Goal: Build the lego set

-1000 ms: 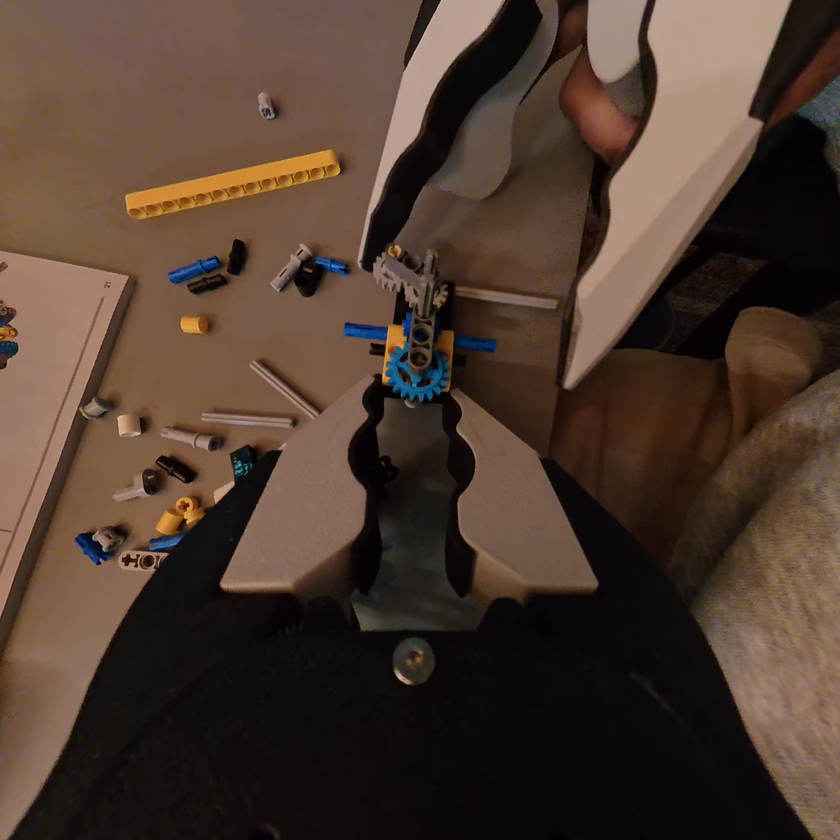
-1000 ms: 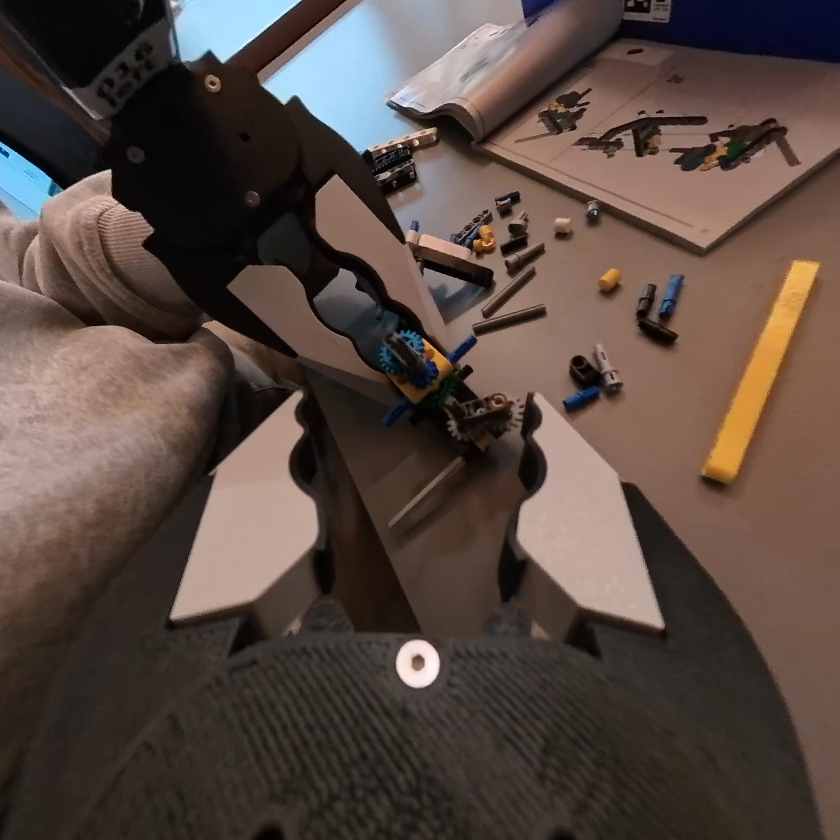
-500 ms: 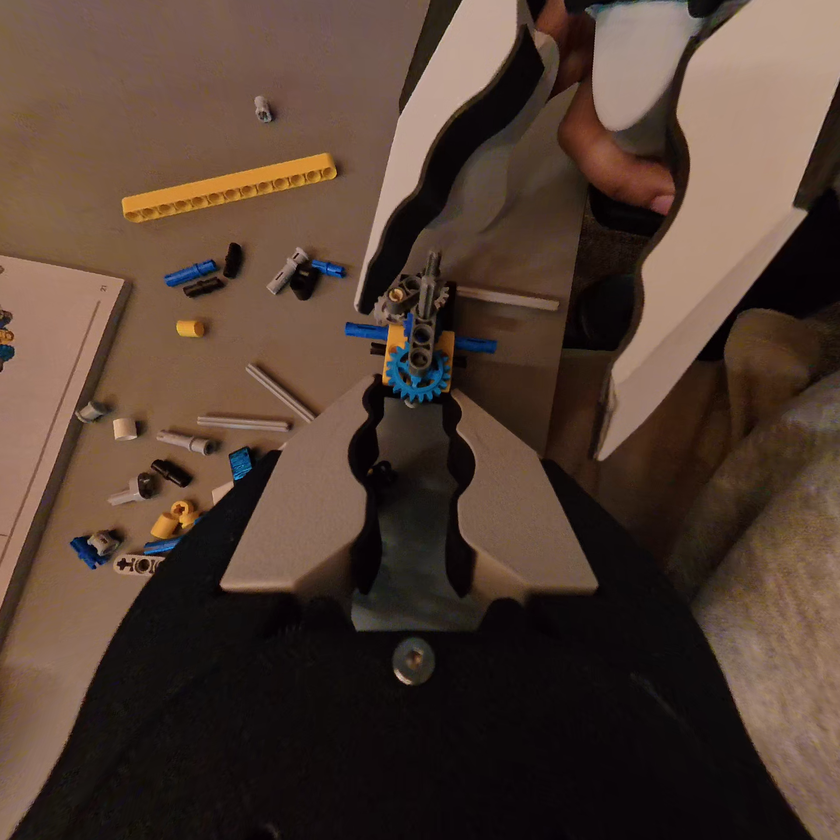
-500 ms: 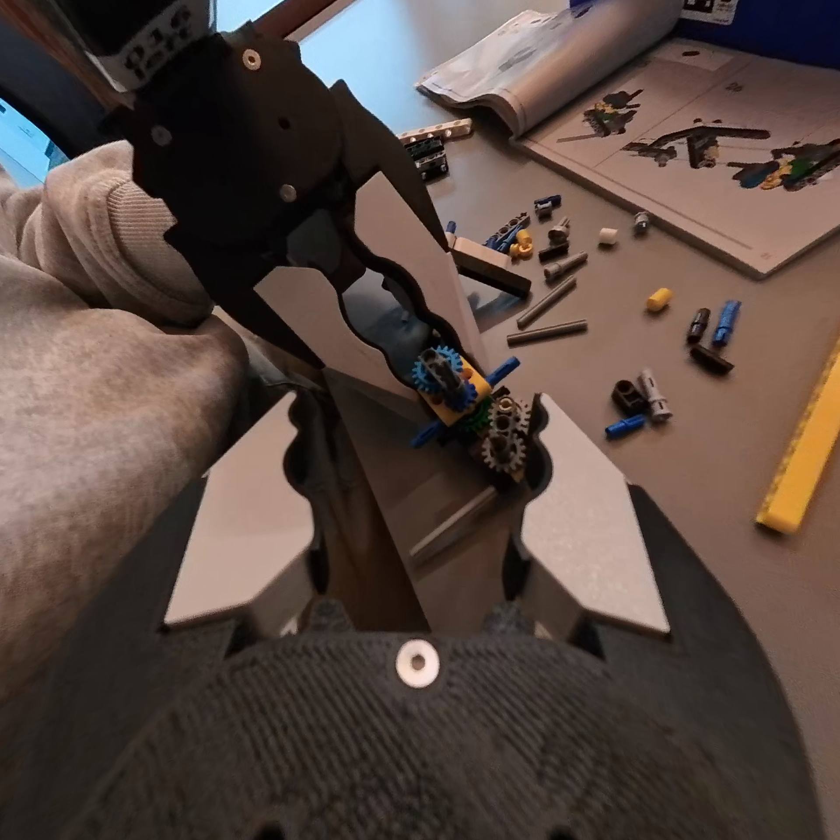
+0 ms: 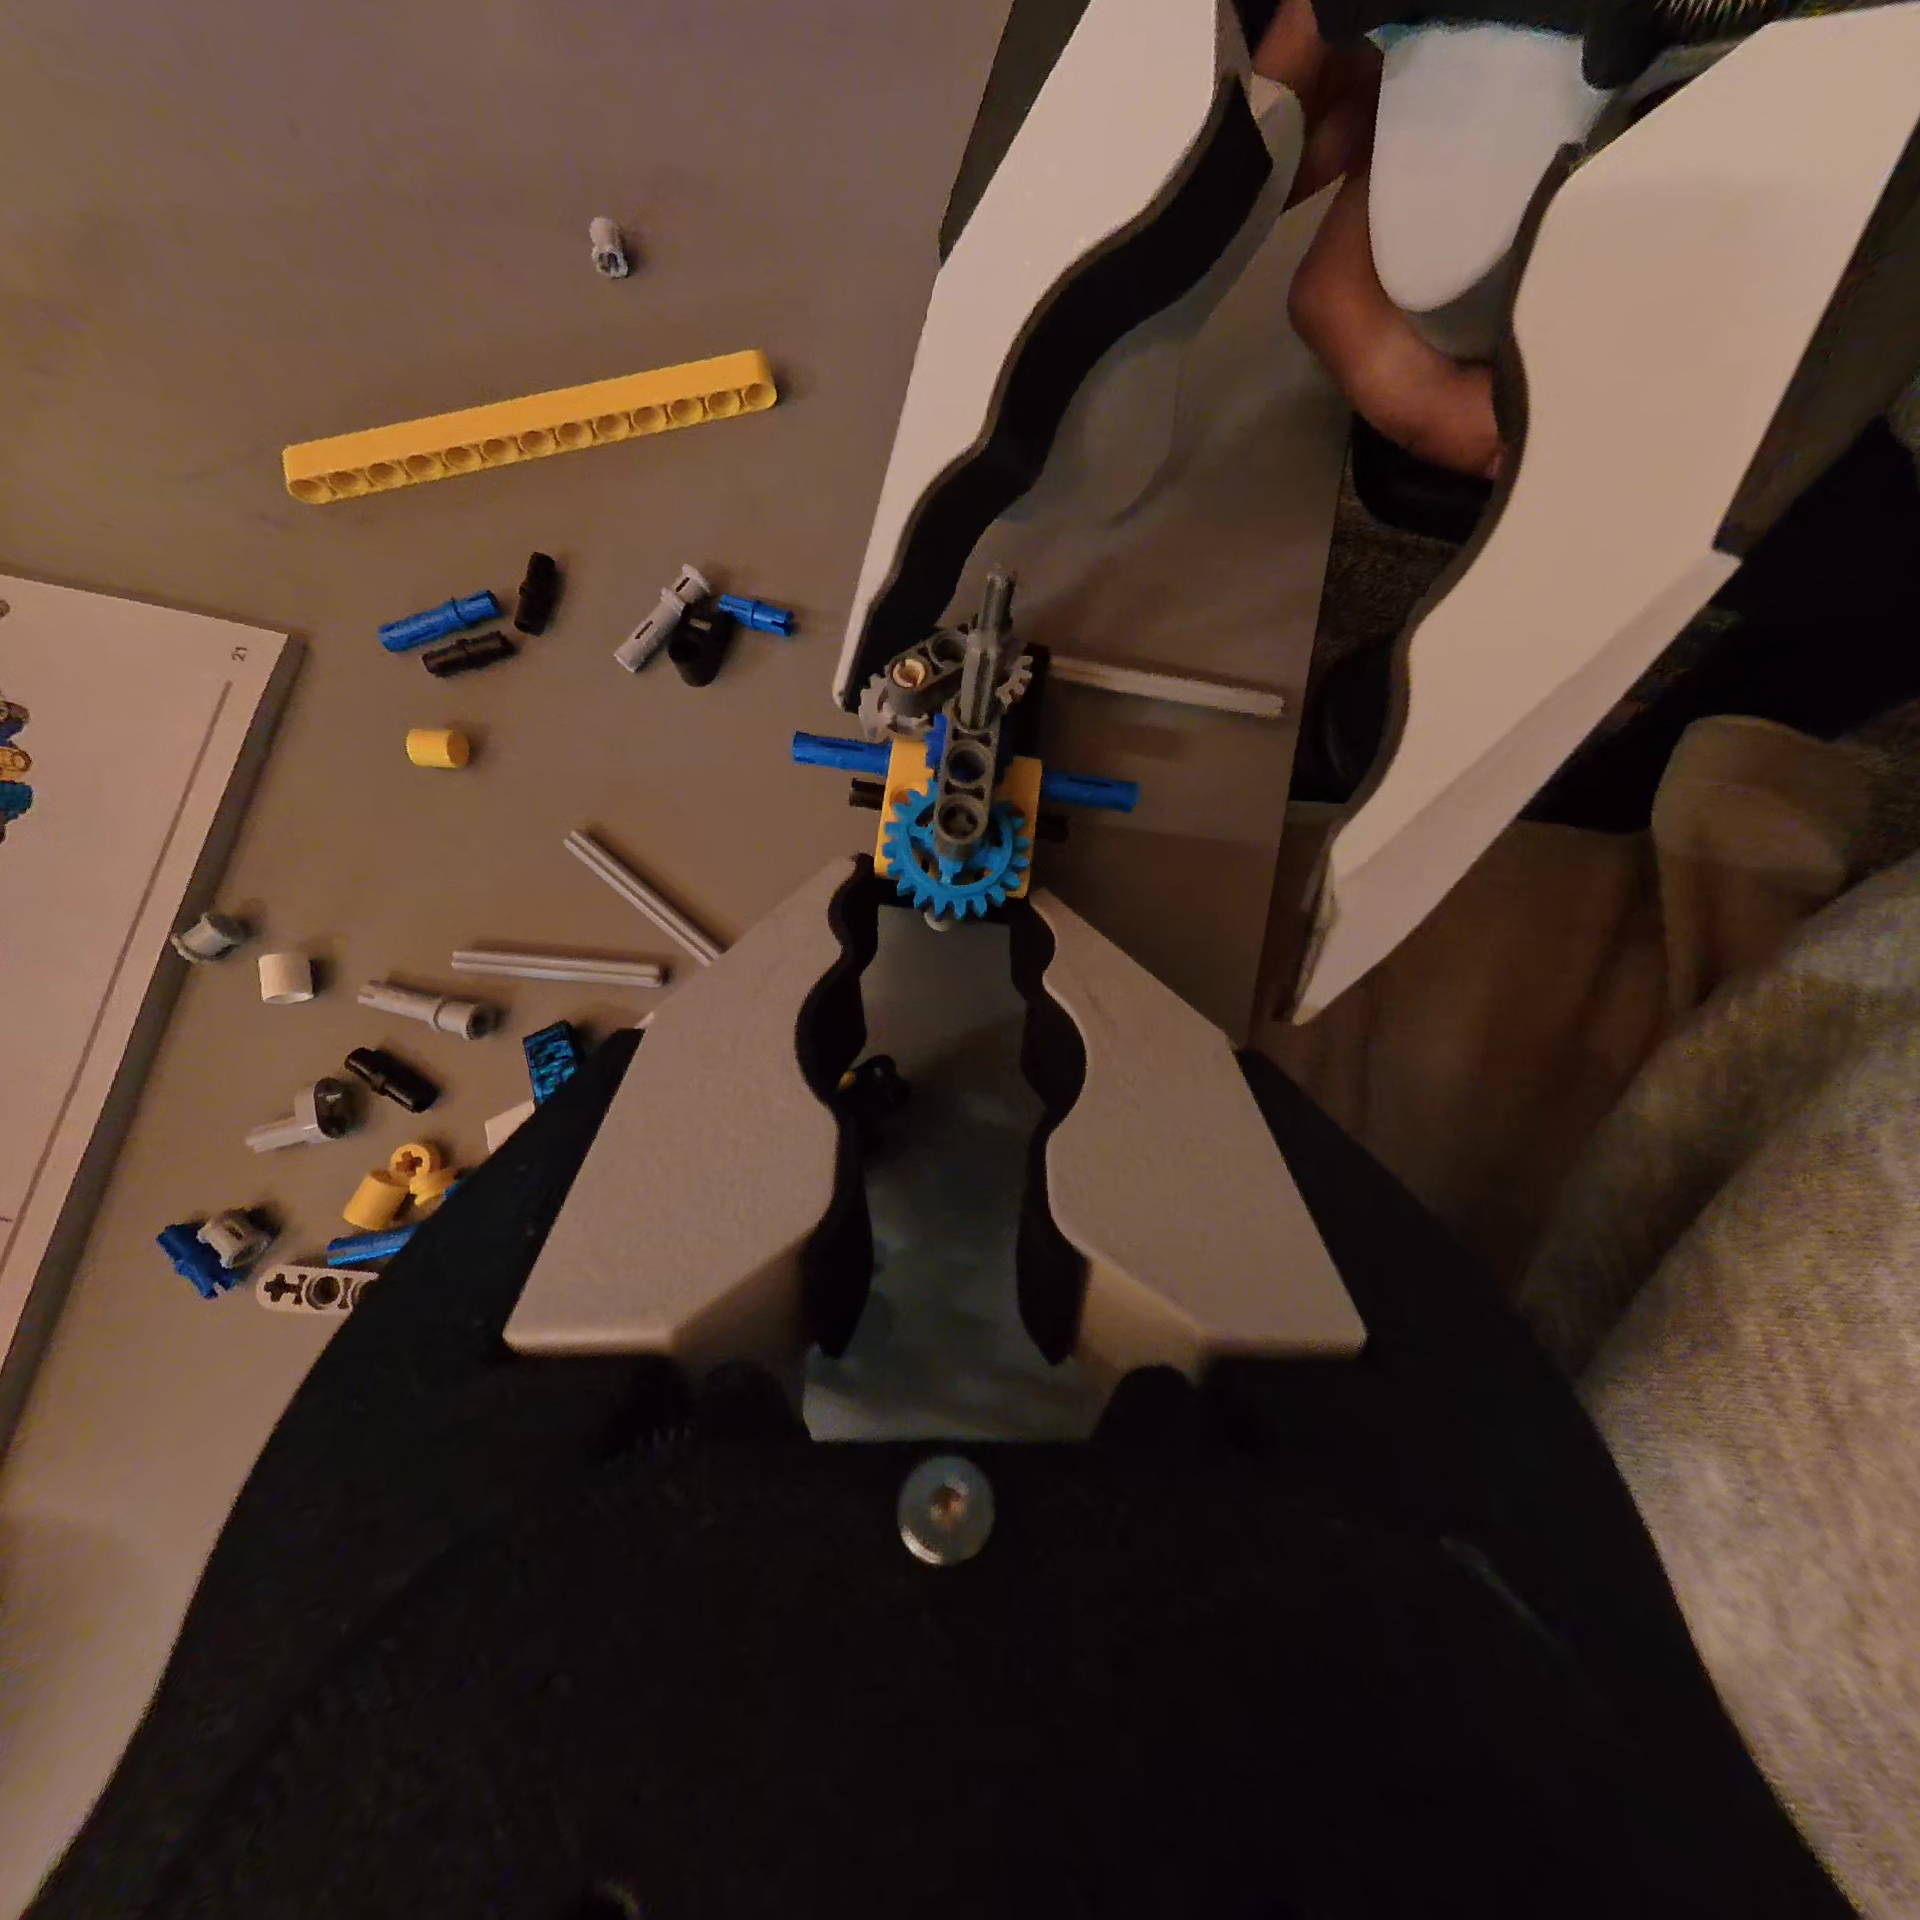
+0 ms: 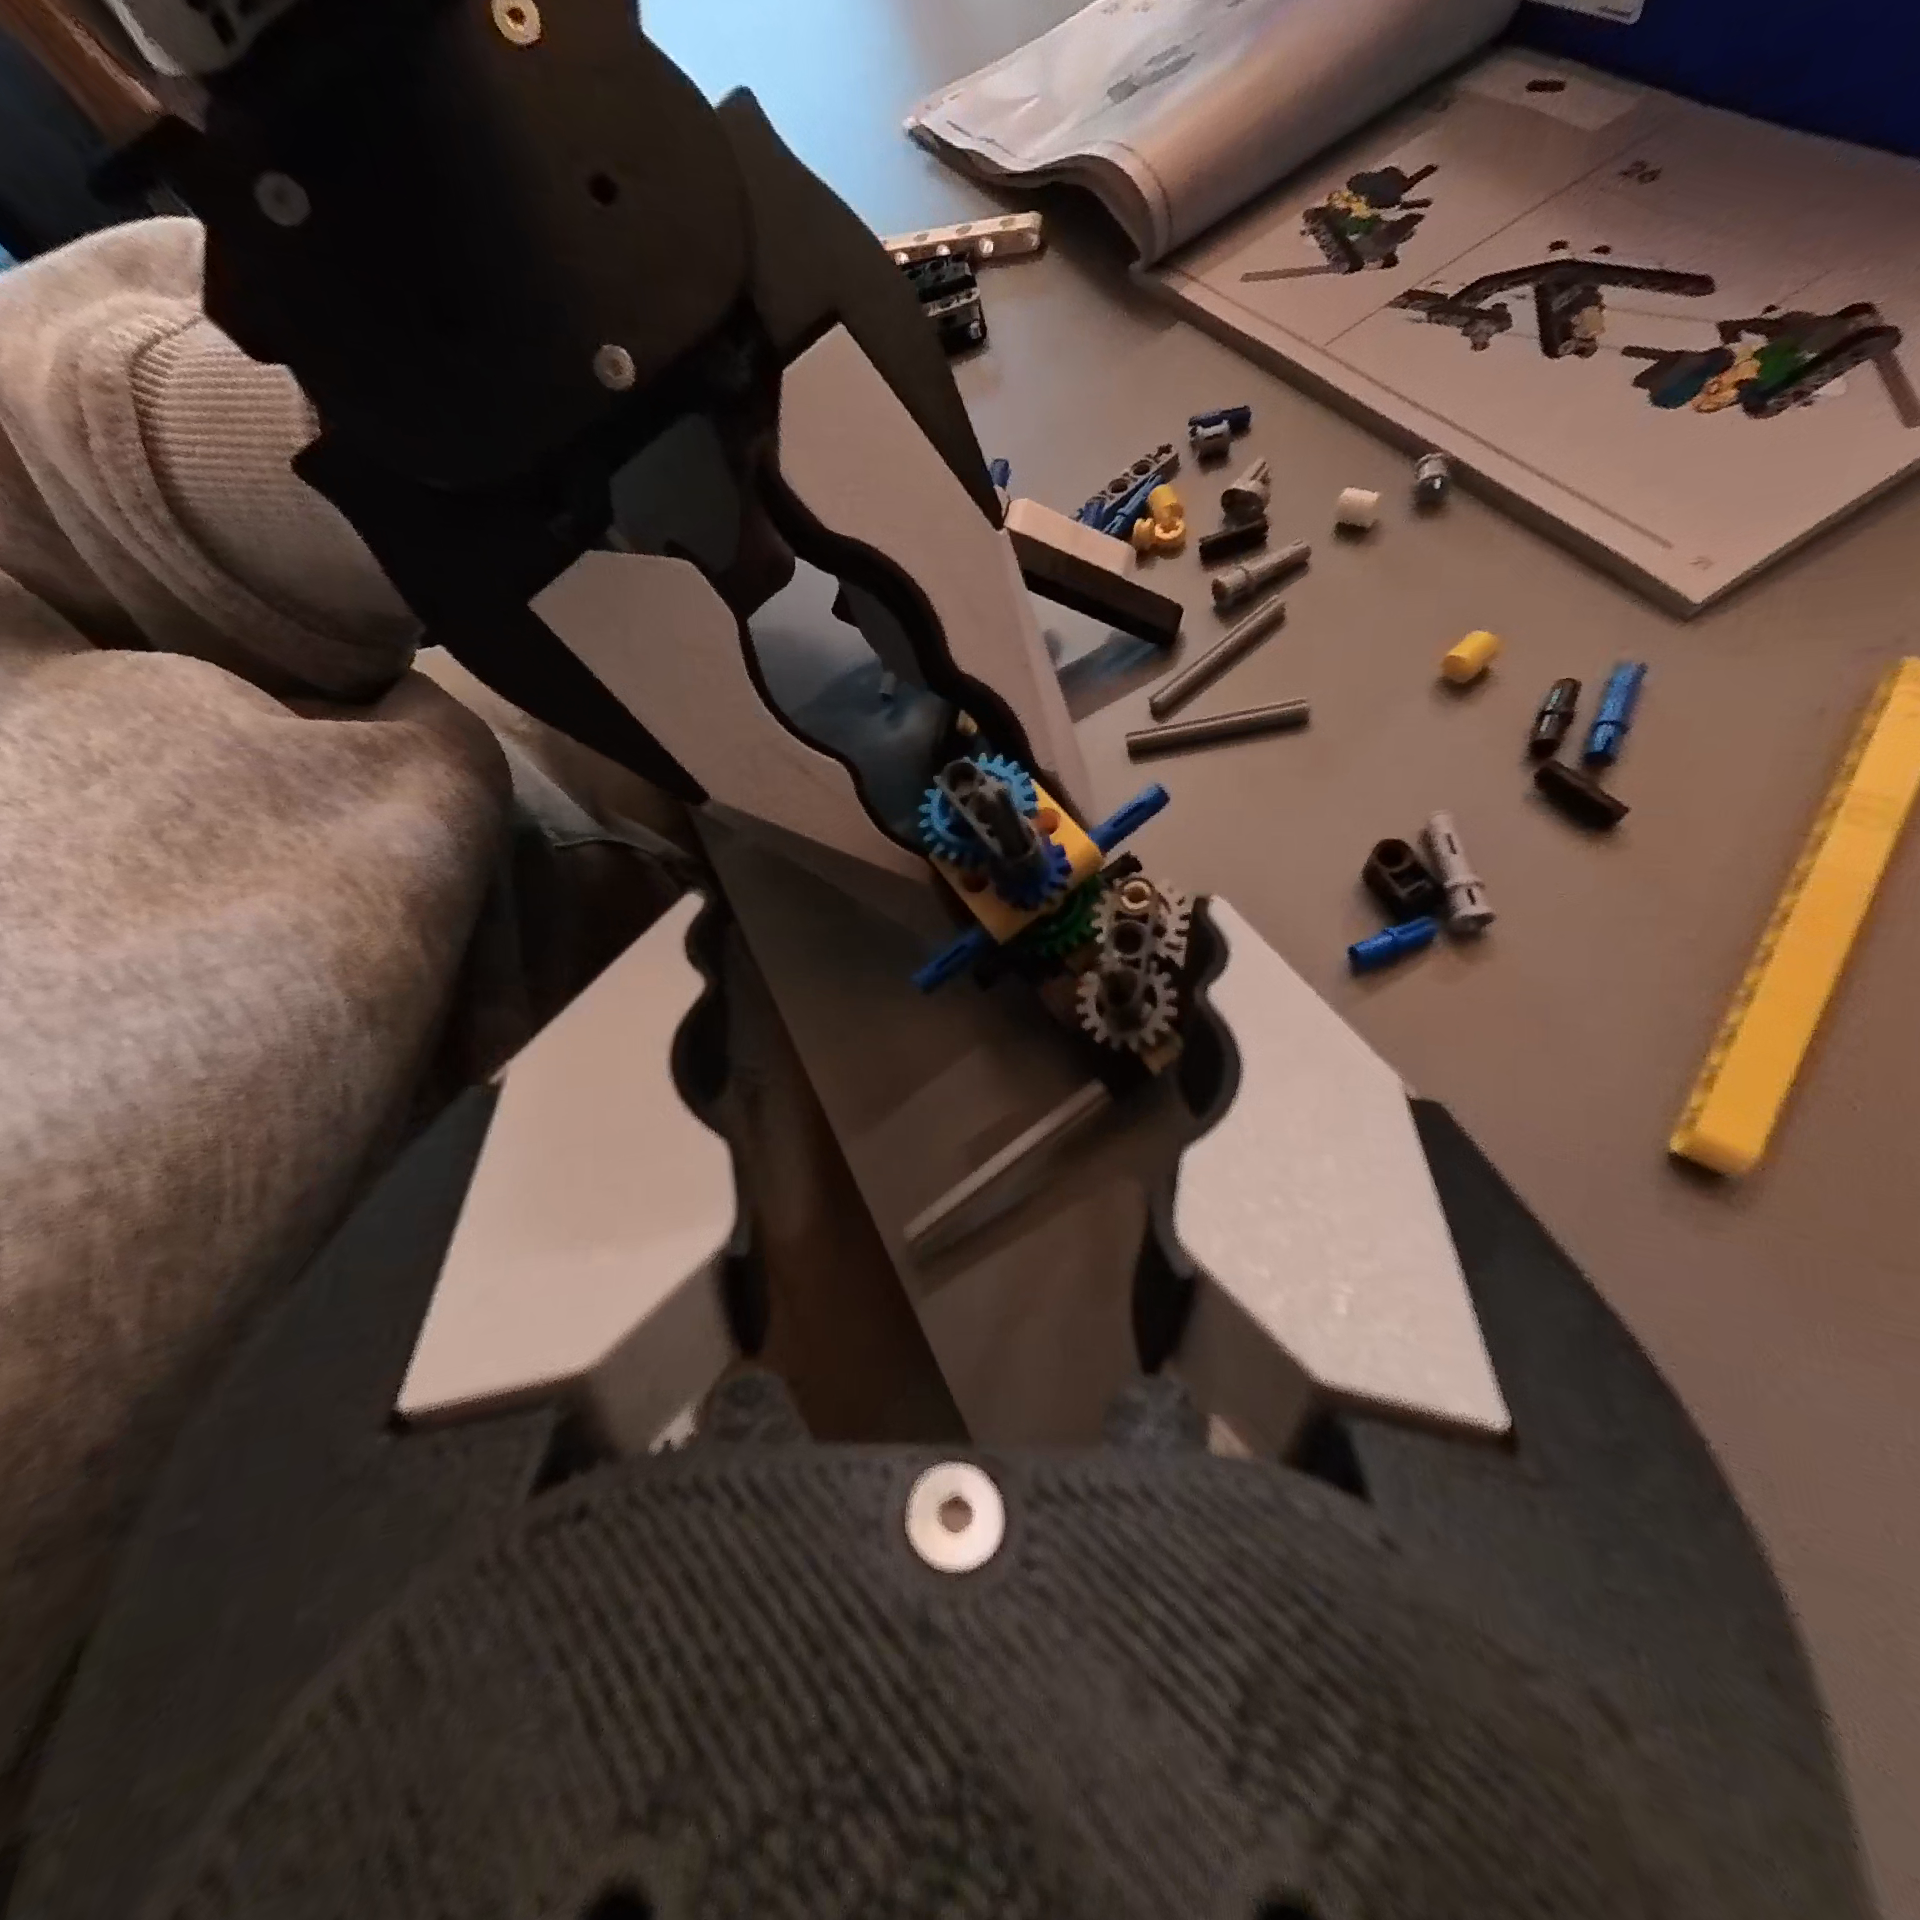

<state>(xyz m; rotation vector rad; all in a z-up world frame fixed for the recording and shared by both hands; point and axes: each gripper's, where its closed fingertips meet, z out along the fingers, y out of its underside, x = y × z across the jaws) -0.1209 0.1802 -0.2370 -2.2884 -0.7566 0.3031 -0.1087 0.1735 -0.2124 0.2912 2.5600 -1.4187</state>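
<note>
Table [image 5: 312, 187]: flat, matte grey-brown.
Booklet [image 6: 1558, 343]: open paper pages, far right.
Right gripper [image 6: 956, 977]: wavy-edged fingers spread wide, holding nothing.
Left gripper [image 5: 940, 883]: fingertips clamped on gear assembly [image 5: 956, 800], above near table edge.
Beam [image 5: 530, 426]: long, yellow, holed plastic.

The little gear assembly [image 5: 961, 800] is mostly a yellow block with a bright blue gear on front, blue pins out the sides and grey gears at the far end. The long beam [image 5: 530, 426] is plain yellow, on a dull grey-brown table [image 5: 312, 156]. Loose bits are blue, black, light grey and yellow. Both grippers have pale grey fingers [image 5: 686, 1132] on black bodies.
</note>
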